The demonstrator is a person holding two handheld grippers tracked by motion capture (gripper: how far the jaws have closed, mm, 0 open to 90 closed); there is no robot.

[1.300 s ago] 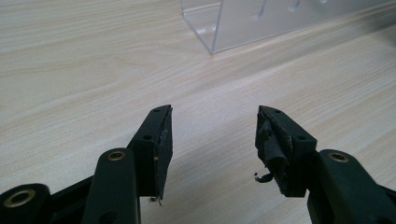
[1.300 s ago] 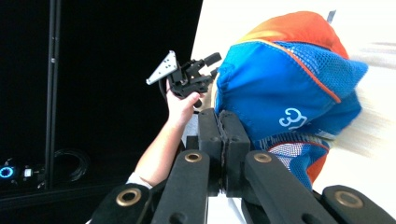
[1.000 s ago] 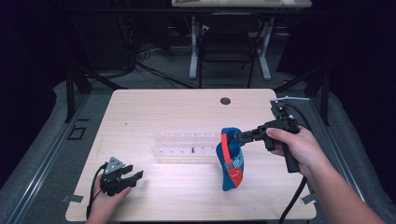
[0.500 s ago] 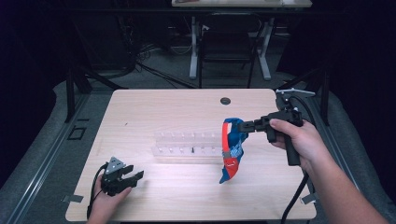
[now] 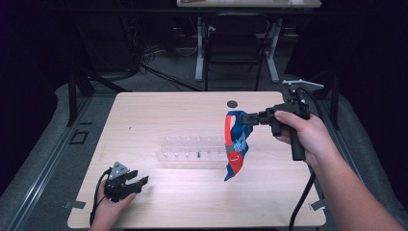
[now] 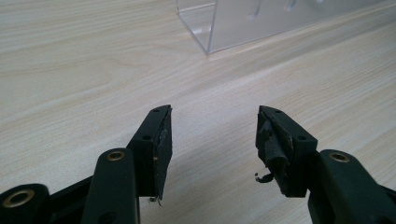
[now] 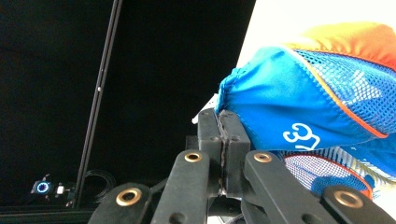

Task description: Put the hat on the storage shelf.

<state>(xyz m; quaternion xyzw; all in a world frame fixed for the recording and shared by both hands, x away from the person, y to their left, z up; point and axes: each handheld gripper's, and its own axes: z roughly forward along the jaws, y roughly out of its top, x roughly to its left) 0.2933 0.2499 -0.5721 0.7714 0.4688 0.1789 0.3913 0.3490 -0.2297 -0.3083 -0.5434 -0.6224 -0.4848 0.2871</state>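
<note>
Right tongs [image 5: 242,118] clamp the blue-and-orange mesh fabric cap [image 5: 235,147], dangling at three o'clock over the clear acrylic rack [image 5: 192,153], while left tongs [image 5: 137,182] rest open at seven o'clock near the pale wooden desk [image 5: 159,108] edge.

Dark lab: cables [image 5: 159,72], bare worktable [image 5: 159,115]

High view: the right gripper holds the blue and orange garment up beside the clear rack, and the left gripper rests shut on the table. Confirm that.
One detail is wrong: the left gripper is open, not shut, as the left gripper view shows, with its jaws apart over bare table. The rest stands: the right gripper holds the blue and orange garment up beside the clear rack.
</note>
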